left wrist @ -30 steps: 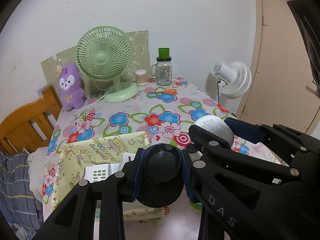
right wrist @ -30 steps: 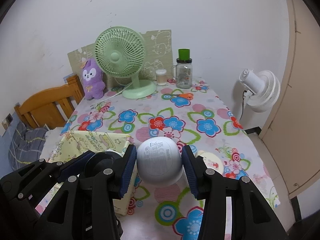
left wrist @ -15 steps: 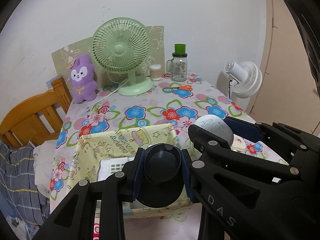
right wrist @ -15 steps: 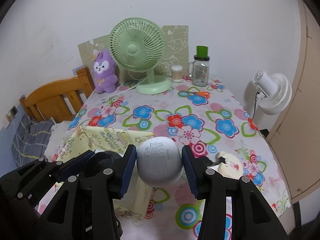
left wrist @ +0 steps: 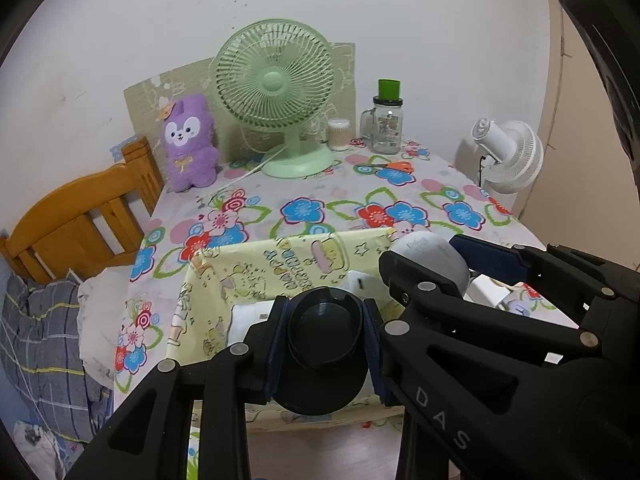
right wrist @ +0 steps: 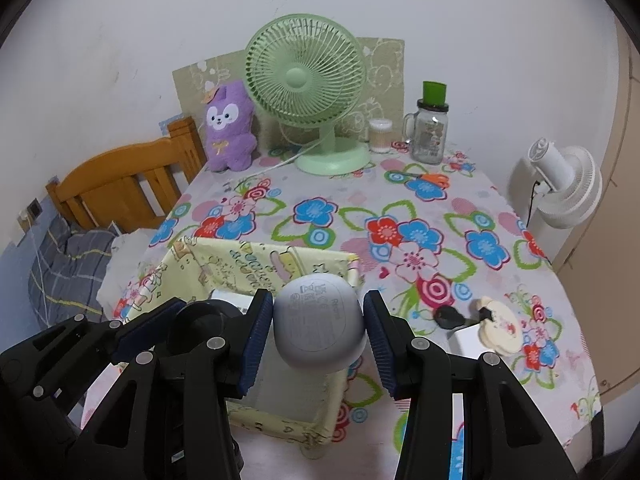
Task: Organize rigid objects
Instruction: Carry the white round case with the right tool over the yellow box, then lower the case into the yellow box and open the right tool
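The left gripper (left wrist: 325,346) is clamped on a black cap (left wrist: 323,350), held above the near part of the yellow box (left wrist: 256,264). The right gripper (right wrist: 318,330) grips a grey pod (right wrist: 318,326) over the box's right side — its underside carries fine print too small to read. The box wall bears cartoon figures and curved lettering, not legible. "DAS" is moulded on the left gripper's right finger (left wrist: 440,426). Inside the box lies a white item (left wrist: 250,318). Behind stand a green fan (right wrist: 306,80), a purple plush (right wrist: 230,128) and a jar (right wrist: 431,134) — its label unreadable.
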The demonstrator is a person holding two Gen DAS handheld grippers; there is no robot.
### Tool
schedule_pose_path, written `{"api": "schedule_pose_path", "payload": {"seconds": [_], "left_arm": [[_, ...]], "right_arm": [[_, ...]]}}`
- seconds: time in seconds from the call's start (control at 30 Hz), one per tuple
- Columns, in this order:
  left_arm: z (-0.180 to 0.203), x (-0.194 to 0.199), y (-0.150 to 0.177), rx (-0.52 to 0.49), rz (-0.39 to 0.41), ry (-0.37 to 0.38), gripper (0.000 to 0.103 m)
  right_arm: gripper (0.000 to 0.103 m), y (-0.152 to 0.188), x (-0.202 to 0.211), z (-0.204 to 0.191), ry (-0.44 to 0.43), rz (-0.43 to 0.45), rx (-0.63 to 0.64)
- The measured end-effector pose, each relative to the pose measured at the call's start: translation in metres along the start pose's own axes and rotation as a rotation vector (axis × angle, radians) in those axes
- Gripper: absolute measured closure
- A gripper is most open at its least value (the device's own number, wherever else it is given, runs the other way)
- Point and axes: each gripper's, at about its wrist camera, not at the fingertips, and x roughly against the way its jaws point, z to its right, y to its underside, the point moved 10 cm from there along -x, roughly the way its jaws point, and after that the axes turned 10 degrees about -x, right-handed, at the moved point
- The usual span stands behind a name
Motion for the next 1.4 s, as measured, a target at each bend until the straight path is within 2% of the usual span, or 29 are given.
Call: {"api": "schedule_pose_path", "payload": {"seconds": [0.47, 0.73, 1.0, 1.1, 1.17, 1.23, 1.27, 1.4], "left_arm": [[-0.024, -0.019, 0.024, 0.009, -0.049, -0.005, 0.067], [-0.032, -0.039, 0.038, -0.002, -0.089, -0.016, 0.067], [-0.037, -0.051, 0.045, 0.026, -0.109, 0.001, 0.066], [-0.038, -0.053, 0.047, 0.040, -0.119, 0.000, 0.057], [-0.041, -0.052, 0.047, 0.045, -0.113, -0.023, 0.037], [-0.044, -0.050, 0.046, 0.060, -0.104, -0.027, 0.029], [-0.044, -0.049, 0.047, 0.067, -0.105, -0.018, 0.025], [-0.043, -0.045, 0.045, 0.072, -0.096, -0.007, 0.019]], "right_arm": [[0.052, 0.021, -0.029, -0.021, 0.000, -0.068, 0.005], [0.052, 0.036, -0.046, -0.017, 0.023, -0.120, -0.022], [0.052, 0.038, -0.049, -0.020, 0.033, -0.106, 0.008], [0.051, 0.039, -0.050, -0.021, 0.027, -0.115, 0.018], [0.045, 0.039, -0.050, -0.022, 0.017, -0.115, 0.020], [0.038, 0.037, -0.048, -0.024, 0.004, -0.102, 0.018], [0.031, 0.037, -0.047, -0.024, 0.008, -0.096, 0.018], [0.028, 0.032, -0.041, -0.024, 0.013, -0.067, 0.029]]}}
